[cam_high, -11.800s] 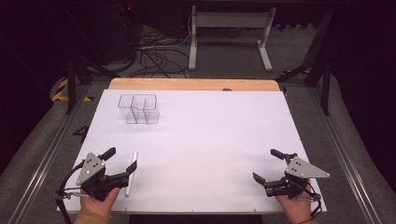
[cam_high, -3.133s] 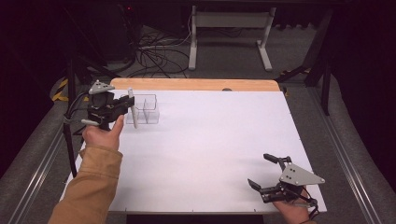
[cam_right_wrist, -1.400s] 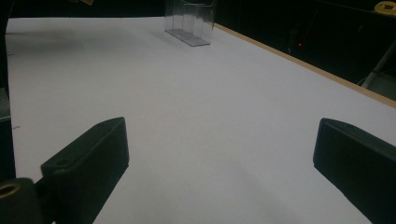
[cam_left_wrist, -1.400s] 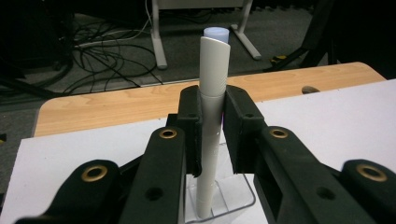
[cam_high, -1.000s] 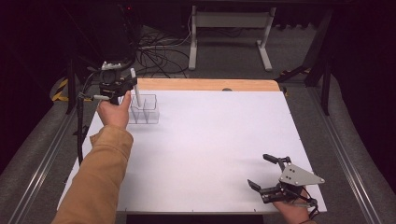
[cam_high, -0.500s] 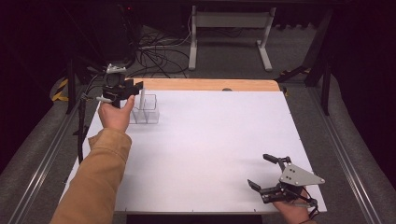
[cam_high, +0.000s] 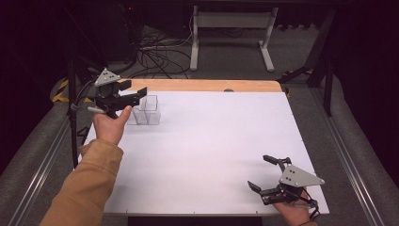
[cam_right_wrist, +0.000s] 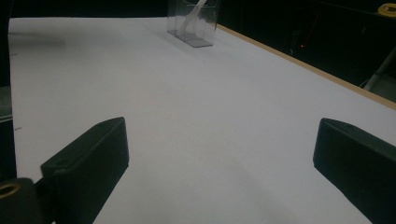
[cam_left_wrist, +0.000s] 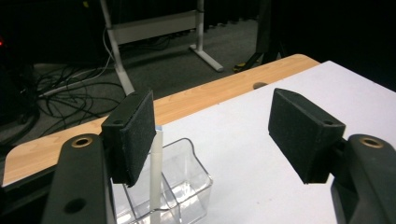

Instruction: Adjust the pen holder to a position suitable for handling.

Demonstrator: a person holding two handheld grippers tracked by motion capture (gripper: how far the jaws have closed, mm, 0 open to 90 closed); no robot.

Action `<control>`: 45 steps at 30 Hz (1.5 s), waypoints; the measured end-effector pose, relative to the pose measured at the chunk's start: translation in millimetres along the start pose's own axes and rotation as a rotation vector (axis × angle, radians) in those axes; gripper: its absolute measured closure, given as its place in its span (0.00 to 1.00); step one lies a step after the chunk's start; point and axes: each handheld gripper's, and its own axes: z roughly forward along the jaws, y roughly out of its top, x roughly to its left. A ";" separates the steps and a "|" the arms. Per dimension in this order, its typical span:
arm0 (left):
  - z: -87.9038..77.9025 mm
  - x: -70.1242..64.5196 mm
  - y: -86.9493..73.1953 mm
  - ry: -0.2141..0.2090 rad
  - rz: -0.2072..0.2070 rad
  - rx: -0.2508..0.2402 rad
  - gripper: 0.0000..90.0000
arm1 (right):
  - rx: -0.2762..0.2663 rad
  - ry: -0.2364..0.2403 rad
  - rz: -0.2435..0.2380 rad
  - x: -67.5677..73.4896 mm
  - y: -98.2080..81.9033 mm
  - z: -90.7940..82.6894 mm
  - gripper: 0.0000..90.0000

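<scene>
A clear plastic organiser (cam_high: 147, 110) with small compartments stands at the table's far left. A thin white stick (cam_left_wrist: 155, 175) stands upright in one compartment (cam_left_wrist: 180, 184), just below the left jaw pad. My left gripper (cam_high: 128, 94) hovers over the organiser, open, holding nothing. In the left gripper view its jaws (cam_left_wrist: 212, 135) are spread wide. My right gripper (cam_high: 263, 173) rests near the front right edge, open and empty. In the right gripper view the organiser (cam_right_wrist: 194, 21) with the stick (cam_right_wrist: 195, 13) leaning in it is far off.
A white sheet (cam_high: 211, 141) covers the table, with a wooden strip (cam_high: 207, 85) along its far edge. Cables (cam_high: 155, 52) and a desk frame (cam_high: 230, 28) lie on the dark floor beyond. The person's sleeve (cam_high: 89, 183) reaches along the left side.
My left gripper carried the white stick from the front left to the organiser, set it in a compartment and opened. The right gripper has barely moved.
</scene>
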 end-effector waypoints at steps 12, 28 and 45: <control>-21.1 -15.0 -0.1 -0.056 0.017 -0.050 0.32 | -0.001 -0.003 0.002 -0.4 -0.2 -0.5 0.04; -58.3 -30.3 -32.7 -0.174 0.092 -0.122 0.23 | -0.006 0.024 0.027 -2.9 0.8 -2.7 0.02; -72.0 -47.2 -92.4 -0.197 0.120 -0.101 0.16 | -0.010 0.044 0.042 -4.9 0.0 -1.8 0.01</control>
